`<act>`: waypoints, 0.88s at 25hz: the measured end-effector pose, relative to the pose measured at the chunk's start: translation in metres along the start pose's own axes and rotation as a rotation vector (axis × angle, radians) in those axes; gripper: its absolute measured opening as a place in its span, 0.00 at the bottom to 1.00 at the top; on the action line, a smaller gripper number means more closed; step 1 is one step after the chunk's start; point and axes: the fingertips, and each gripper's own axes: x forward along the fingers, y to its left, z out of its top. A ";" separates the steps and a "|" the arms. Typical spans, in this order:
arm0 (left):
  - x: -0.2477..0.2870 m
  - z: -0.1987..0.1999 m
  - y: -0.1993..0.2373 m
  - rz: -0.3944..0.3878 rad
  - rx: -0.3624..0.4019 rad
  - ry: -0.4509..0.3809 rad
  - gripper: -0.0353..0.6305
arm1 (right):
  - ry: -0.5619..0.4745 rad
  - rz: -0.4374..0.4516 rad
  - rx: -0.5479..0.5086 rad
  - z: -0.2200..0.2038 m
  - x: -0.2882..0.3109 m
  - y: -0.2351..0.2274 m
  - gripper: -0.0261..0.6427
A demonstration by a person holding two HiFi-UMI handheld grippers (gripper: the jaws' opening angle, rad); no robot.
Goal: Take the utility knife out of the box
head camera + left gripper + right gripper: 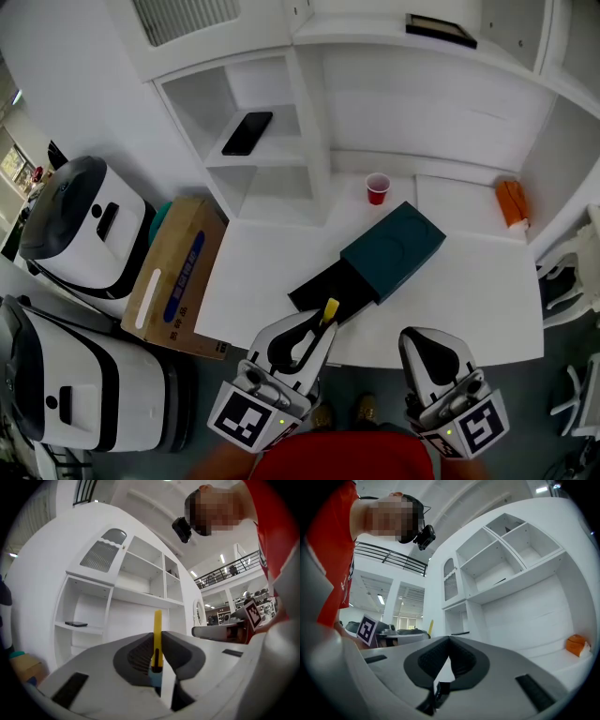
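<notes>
My left gripper (322, 330) is shut on a yellow utility knife (330, 309), held above the table's front edge. In the left gripper view the knife (158, 637) stands upright between the dark pads (136, 656), its yellow end sticking out past the tips. The dark teal box (394, 248) lies on the white table with its black inner tray (319, 289) slid out toward me. My right gripper (417, 343) hangs near the front edge to the right, shut with nothing in it; its tips (449, 640) meet.
A red cup (377, 188) and an orange object (511, 202) stand at the back of the white table (469, 309). A phone (247, 132) lies on a shelf. A cardboard box (173, 272) and two white machines (80, 220) stand to the left.
</notes>
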 end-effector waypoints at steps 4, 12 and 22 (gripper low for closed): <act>-0.009 0.000 -0.007 -0.021 0.036 0.001 0.16 | -0.002 -0.015 -0.006 0.000 -0.001 0.006 0.04; -0.008 0.001 -0.013 -0.063 0.041 -0.005 0.16 | 0.025 -0.035 -0.041 -0.003 -0.003 0.016 0.04; -0.008 -0.001 -0.020 -0.088 0.033 0.002 0.16 | 0.031 -0.052 -0.060 0.000 -0.008 0.017 0.04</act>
